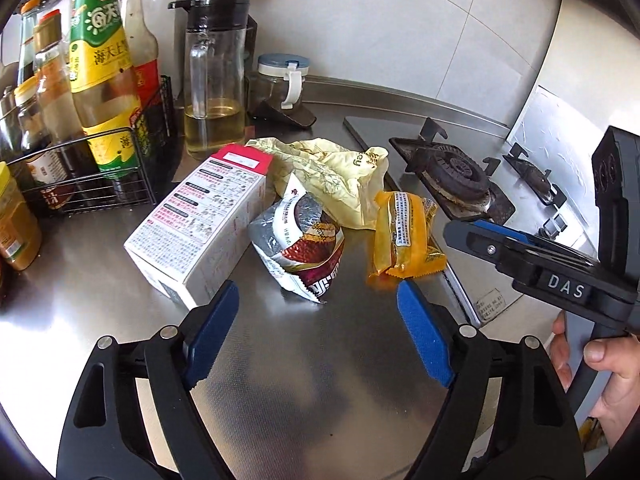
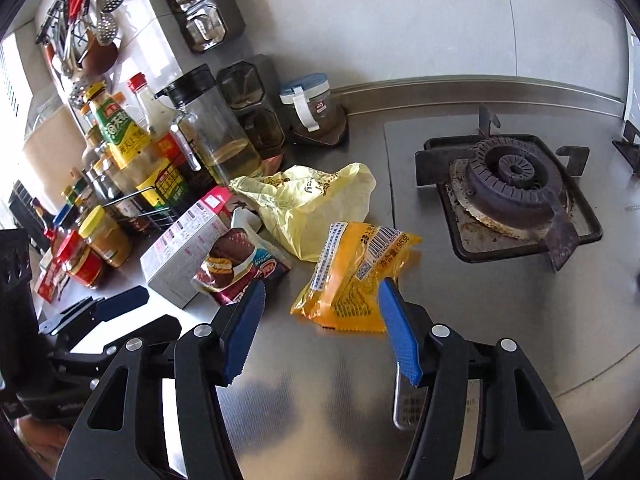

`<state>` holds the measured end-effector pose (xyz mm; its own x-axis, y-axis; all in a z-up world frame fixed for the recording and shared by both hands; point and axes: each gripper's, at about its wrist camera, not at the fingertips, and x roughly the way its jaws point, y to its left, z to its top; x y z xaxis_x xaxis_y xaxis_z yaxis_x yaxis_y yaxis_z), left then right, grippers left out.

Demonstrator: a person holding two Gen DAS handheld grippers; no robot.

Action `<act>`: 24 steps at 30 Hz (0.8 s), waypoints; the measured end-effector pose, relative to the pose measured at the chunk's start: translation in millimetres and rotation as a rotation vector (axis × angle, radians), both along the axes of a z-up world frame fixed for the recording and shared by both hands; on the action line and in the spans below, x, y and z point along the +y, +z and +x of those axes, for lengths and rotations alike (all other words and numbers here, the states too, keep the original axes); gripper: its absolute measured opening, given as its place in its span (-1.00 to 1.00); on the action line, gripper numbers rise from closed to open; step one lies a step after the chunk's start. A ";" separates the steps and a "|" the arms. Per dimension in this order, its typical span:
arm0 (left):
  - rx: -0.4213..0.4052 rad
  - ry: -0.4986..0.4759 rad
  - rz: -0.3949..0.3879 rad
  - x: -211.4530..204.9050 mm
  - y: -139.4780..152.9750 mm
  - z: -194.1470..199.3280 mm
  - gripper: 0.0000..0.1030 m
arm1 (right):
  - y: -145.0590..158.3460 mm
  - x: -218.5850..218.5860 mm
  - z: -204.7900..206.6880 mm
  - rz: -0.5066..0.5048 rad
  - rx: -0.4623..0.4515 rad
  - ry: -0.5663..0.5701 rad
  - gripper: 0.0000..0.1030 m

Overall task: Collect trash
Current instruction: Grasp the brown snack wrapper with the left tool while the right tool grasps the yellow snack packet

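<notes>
Left tongs (image 1: 316, 336): released. The blue pads stand apart with nothing between them, above bare steel surface (image 1: 304, 392). The tips sit short of the trash, apart from every item.

Right tongs (image 2: 322, 328): released. The pads stand apart and grip nothing. In the right wrist view the right pad overlaps the near corner of the orange wrapper (image 2: 356, 276); whether it touches cannot be told. A hand (image 1: 600, 376) holds the handle of the right tongs at the right edge of the left wrist view.

Trash, all lying on the surface between the two tongs and the back wall:
- White carton (image 1: 196, 236) with a red end, lying on its side, leftmost.
- Snack packet (image 1: 304, 252) printed with a chocolate pie, just right of the carton and touching it.
- Crumpled pale yellow bag (image 1: 336, 176), behind the packet and the orange wrapper.
- Orange wrapper, rightmost, near the edge of the hob plate.

Surroundings: a gas burner (image 2: 516, 184) sits to the right of the trash. A clear oil dispenser (image 1: 214, 80) with a black lid stands behind the carton. A wire rack (image 1: 92, 168) of sauce bottles stands to the left. A small jar (image 1: 280, 80) with a blue-grey lid stands against the back wall. Jars with yellow and red lids stand near the left edge in the right wrist view.
</notes>
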<state>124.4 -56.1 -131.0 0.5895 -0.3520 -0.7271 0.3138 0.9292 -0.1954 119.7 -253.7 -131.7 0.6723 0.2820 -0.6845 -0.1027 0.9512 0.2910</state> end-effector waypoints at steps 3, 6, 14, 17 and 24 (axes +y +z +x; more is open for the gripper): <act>0.013 -0.002 -0.002 -4.4 -8.2 12.6 0.47 | -8.3 4.7 15.5 -0.008 0.017 -0.010 0.13; 0.025 0.006 -0.004 -5.6 -13.8 23.5 0.47 | -15.9 6.7 25.1 -0.017 0.026 -0.023 0.13; 0.057 -0.020 0.022 -14.1 -32.6 43.0 0.12 | -35.6 6.3 45.1 -0.048 0.059 -0.036 -0.27; 0.063 -0.032 0.020 -15.7 -37.5 43.3 -0.23 | -42.6 3.7 50.8 -0.038 0.082 -0.043 -0.52; 0.045 -0.055 0.035 -20.1 -32.4 35.3 -0.64 | -38.0 0.8 46.4 -0.064 0.062 -0.047 -0.85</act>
